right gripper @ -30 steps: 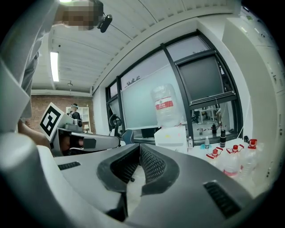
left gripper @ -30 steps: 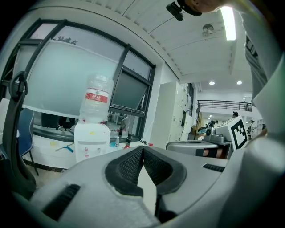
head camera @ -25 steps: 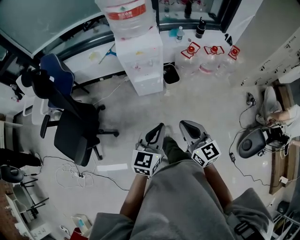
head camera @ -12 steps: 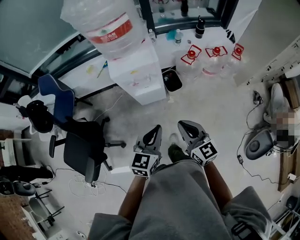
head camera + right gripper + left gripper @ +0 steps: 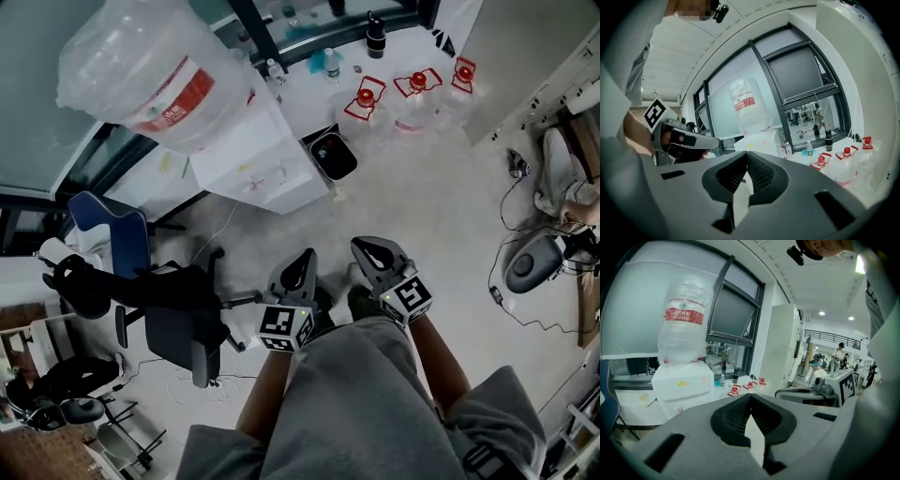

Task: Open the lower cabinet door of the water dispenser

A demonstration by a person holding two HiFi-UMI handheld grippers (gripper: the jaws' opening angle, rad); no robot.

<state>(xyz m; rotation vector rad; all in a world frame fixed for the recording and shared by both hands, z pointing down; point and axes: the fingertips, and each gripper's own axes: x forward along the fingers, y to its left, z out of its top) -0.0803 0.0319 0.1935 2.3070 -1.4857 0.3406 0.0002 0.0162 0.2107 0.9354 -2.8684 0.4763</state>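
Two claws were pressed together, empty: left gripper [image 5: 306, 257] | right gripper [image 5: 367, 247] | water dispenser [image 5: 248, 159] stood well apart, ahead.

Bright, even indoor light; ceiling lamps [image 5: 821, 313] glare in the left gripper view, fisheye edges bend and darken, slightly soft.

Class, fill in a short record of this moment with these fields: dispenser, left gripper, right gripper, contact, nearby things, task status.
Dispenser: white water dispenser by the window, large bottle on top
Left gripper: left gripper, jaws shut, nothing between them
Right gripper: right gripper, jaws shut, nothing between them
Contact: neither touches the dispenser; bare floor lies between
Nearby things: office chair at the head view's left; black bin and red-capped jugs beside the dispenser
Task status: lower cabinet door not yet reached
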